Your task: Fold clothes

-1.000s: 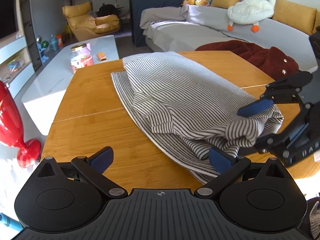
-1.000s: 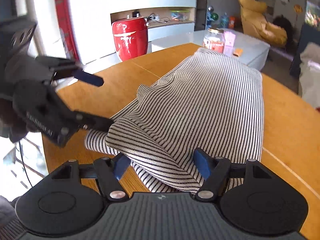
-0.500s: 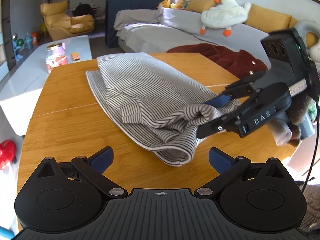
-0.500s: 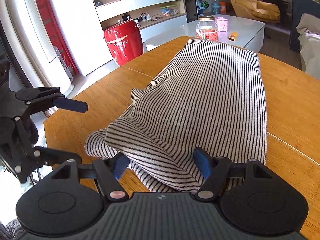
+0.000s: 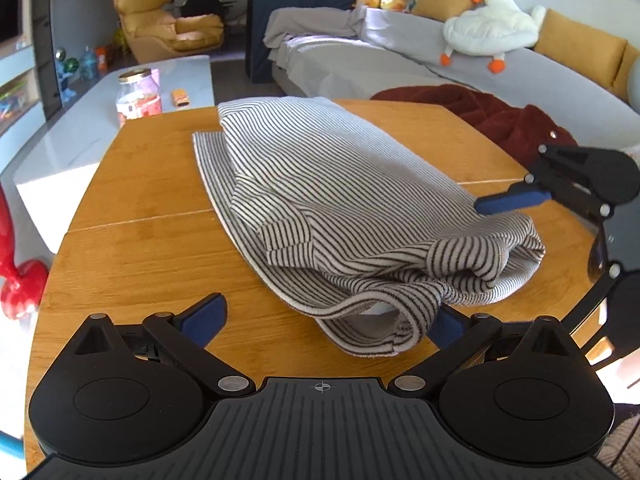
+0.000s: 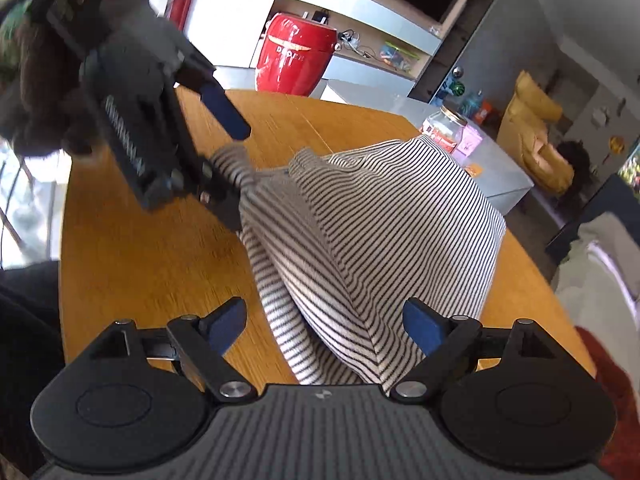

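left wrist view showed the striped shirt [image 5: 344,208] lying folded in a loose heap on the wooden table [image 5: 136,248], running from 12 o'clock down to 5 o'clock, its near hem curled up just ahead of the camera. the left gripper [image 5: 326,320] stood released, jaws wide; the shirt's hem lay between the fingers and covered part of the right one, but neither pad pressed on it. at 3 o'clock the right gripper [image 5: 560,236] reached in from the side, one blue finger [image 5: 510,202] resting at the top of the heap's edge. its jaws had just been opening and stood wide, cloth between them but not clamped.

right wrist view gave the same: the right gripper [image 6: 326,326] open, the shirt [image 6: 384,232] bunched between its fingers and free of both pads. at 10 o'clock the left gripper [image 6: 236,164] hung blurred over the table [image 6: 140,248], a twist of cloth by its lower finger. a jar [image 5: 138,94] stood on the white table [image 5: 80,136] at 11 o'clock, a red blanket [image 5: 500,120] at 2 o'clock.
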{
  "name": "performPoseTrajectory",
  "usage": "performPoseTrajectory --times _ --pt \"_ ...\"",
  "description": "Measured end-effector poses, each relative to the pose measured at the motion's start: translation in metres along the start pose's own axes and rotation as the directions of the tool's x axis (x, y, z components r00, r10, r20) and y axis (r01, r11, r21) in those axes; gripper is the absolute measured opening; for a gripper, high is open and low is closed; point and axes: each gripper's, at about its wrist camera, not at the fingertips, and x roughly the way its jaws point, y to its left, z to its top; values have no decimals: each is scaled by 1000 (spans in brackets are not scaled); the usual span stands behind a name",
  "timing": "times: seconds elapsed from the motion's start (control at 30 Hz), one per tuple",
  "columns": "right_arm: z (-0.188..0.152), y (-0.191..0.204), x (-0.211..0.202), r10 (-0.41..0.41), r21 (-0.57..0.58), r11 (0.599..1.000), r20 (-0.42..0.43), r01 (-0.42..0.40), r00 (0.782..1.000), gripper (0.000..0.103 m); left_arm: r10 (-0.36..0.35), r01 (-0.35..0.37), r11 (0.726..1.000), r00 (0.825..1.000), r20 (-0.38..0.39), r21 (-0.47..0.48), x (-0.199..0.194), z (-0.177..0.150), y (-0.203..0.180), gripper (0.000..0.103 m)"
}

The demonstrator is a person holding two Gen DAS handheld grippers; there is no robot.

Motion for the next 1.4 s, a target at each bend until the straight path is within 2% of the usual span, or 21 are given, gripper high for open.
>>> performPoseTrajectory --times 0.1,0.17,0.27,0.4,0.53,0.63,0.73,0.8,0.93,1.0,1.03,1.1,1.27,1.4 --pt "-1 10 9 -87 -107 990 35 90 996 85 -8 8 1000 1000 3 -18 1 4 1 103" --pt "1 15 19 -128 -181 974 58 136 990 75 -8 9 1000 1000 8 -26 2 4 1 103" --pt "9 12 30 -72 -182 980 24 75 997 33 -38 39 998 999 28 -50 -8 6 7 103" --pt "12 11 24 -21 -207 978 -9 19 1000 29 -120 136 980 986 112 -147 -36 15 34 103" --pt "17 7 3 94 -166 981 -63 -103 994 28 -33 49 993 988 154 -104 -29 42 43 103" --pt "26 1 -31 208 -151 964 -93 -220 974 27 -59 64 997 993 103 -44 7 57 38 103" --pt "40 -9 -72 276 -185 939 -95 -289 956 26 -74 75 997 996 42 -25 44 61 38 103" --pt "59 -25 -99 296 -199 931 -82 -307 952 24 -62 62 998 998 10 2 61 60 38 103" --pt "99 -65 -123 285 -215 935 -22 -283 958 22 -120 121 992 992 -30 45 70 52 39 101" --pt "111 -84 -108 292 -210 934 -10 -288 956 22 -147 147 989 989 -28 19 65 48 48 98" --pt "114 -93 -91 299 -206 933 -10 -295 954 22 -160 160 987 987 -26 1 63 46 54 96" --pt "111 -106 -50 316 -188 931 -21 -314 949 22 -188 187 982 982 -20 -34 57 42 65 87" --pt "91 -111 45 329 -161 928 -75 -337 941 22 -127 129 984 992 24 -124 17 34 94 89" --pt "77 -126 85 360 -24 932 -55 -361 931 22 -125 139 982 986 108 -126 -22 40 92 95"
